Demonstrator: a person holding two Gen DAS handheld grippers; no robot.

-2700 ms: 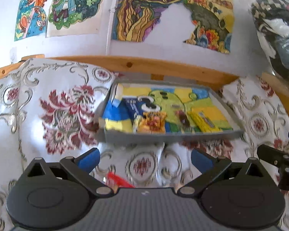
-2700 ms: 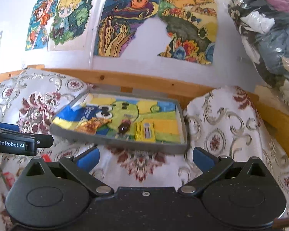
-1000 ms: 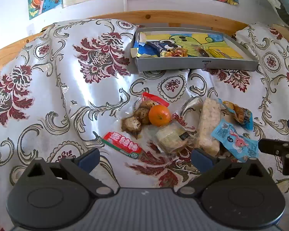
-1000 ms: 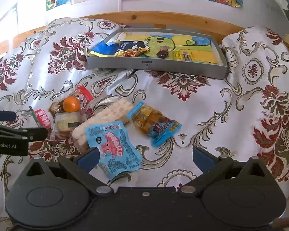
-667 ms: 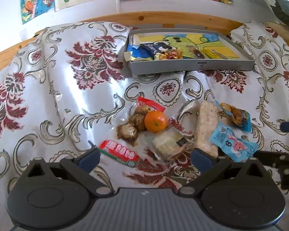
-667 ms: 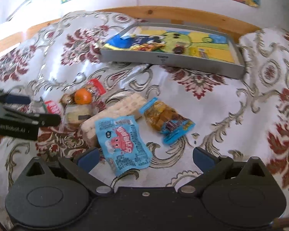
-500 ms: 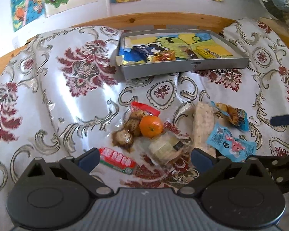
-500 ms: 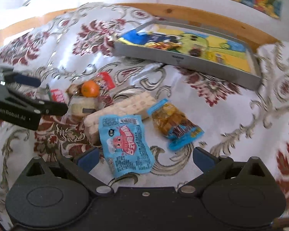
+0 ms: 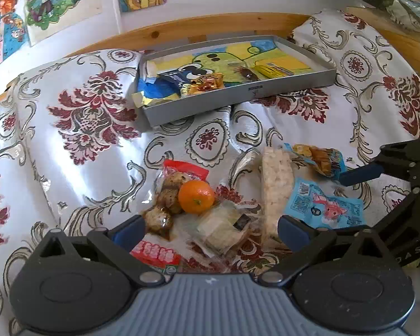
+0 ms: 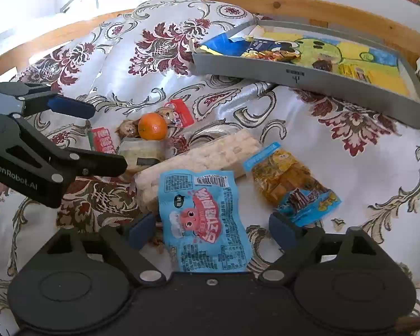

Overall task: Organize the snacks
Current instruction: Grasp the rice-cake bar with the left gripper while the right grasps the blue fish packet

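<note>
Snack pile: orange (image 9: 196, 200), wafer bar (image 10: 196, 162), blue packet (image 10: 207, 218) loose on cloth-covered surface (image 10: 350, 168), short of grey tray (image 9: 238, 95). Left hand-held gripper (image 9: 210, 228), right hand-held gripper (image 10: 212, 229): both spread, empty. Risk: glossy overlapping packets slip; orange rolls if nudged.

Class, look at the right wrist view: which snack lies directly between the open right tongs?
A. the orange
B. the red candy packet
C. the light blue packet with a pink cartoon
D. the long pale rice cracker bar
C: the light blue packet lies between the fingertips of the right tongs, nearer than the other snacks.
</note>
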